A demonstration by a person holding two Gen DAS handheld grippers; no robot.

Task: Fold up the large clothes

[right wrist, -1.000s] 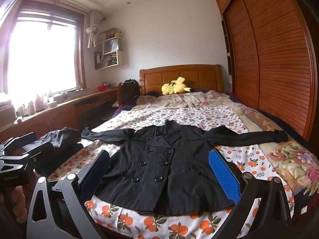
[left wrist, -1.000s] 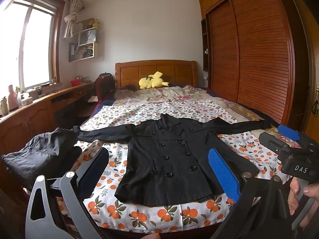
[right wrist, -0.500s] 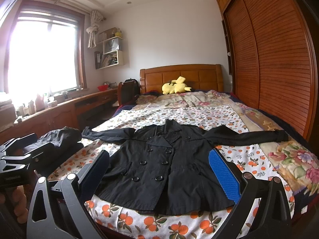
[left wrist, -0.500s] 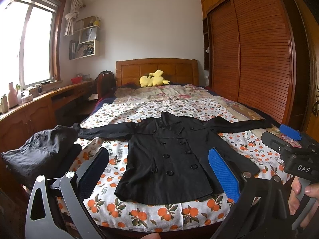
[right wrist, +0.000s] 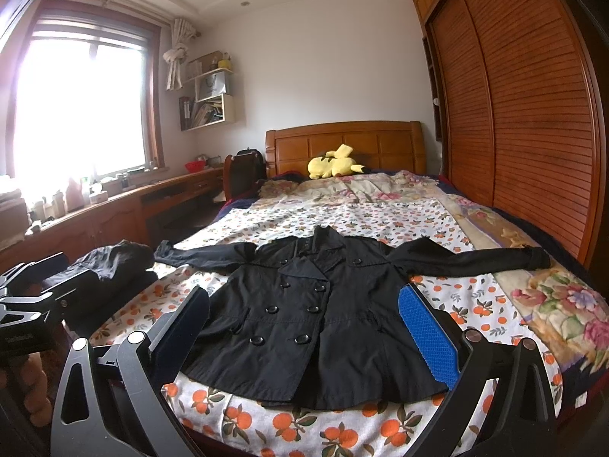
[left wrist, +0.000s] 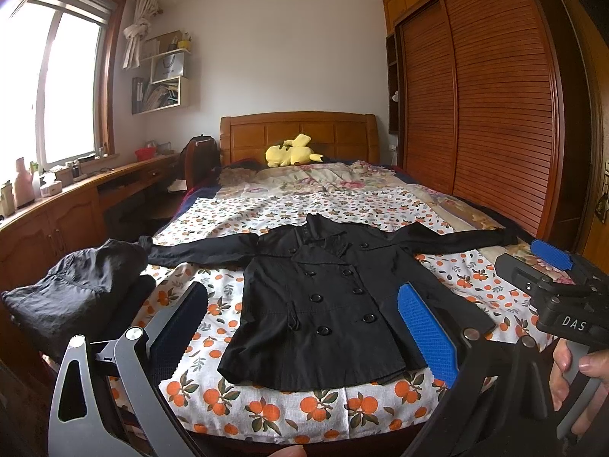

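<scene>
Well short of the bed, both tongs hang in the air with nothing between their fingers. The left tongs [left wrist: 304, 327] stand spread wide, jaws far apart, touching no cloth; through the gap shows the lower front of the coat. The right tongs [right wrist: 308, 333] are spread just as wide and are likewise bare. In the left camera the right tongs appear at the right edge, gripped by a hand [left wrist: 582, 384] on the trigger.

The black coat [left wrist: 327, 304] lies flat, front up and buttoned, across the near part of the bed [left wrist: 327, 407], hem toward the near edge, collar toward the far end. Its two sleeves stretch straight out, one to the left, one to the right.

At the near left corner of the bed sits a pile of dark clothes [left wrist: 76, 293], just beside the left sleeve's cuff. A yellow plush toy [left wrist: 291, 152] rests at the far end against the wooden headboard [left wrist: 297, 129]. A tall slatted wardrobe [left wrist: 495, 106] runs along the right, and a wooden desk [left wrist: 76, 209] under the window [left wrist: 64, 87] runs along the left.
</scene>
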